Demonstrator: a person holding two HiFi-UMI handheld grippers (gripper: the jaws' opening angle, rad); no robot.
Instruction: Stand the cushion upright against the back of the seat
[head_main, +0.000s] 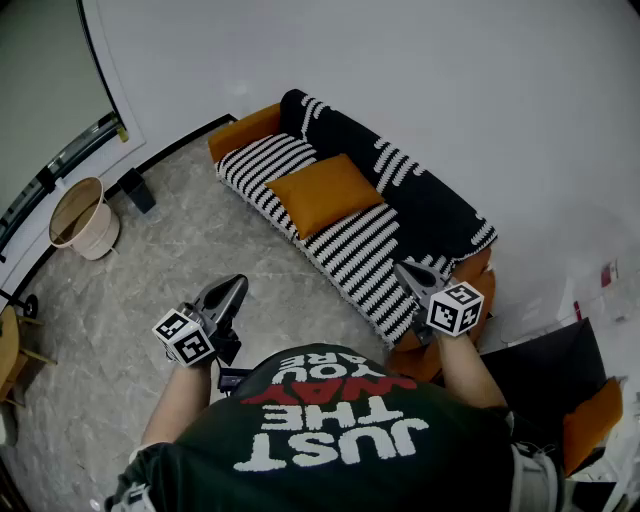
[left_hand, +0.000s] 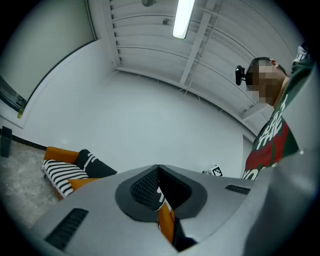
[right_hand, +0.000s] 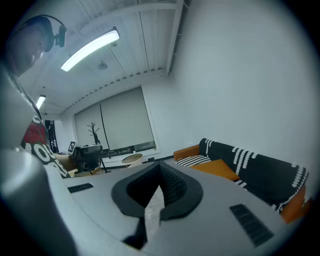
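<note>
The orange square fabric cushion (head_main: 323, 192) lies flat on the black-and-white striped sofa (head_main: 362, 258), well apart from both tools. The right tool (head_main: 408, 270) is clenched, empty; the left tool (head_main: 233, 288) seemingly too. Best approach, open, then tip its front edge up toward the backrest.

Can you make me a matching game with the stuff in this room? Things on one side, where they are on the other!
Things: 1 square orange fabric cushion; 2 round beige bucket; 3 black-and-white striped cover.
Places: a standing on the grey floor; b draped over the orange sofa; c lying flat on the seat.
Pairs: 1-c, 2-a, 3-b.
</note>
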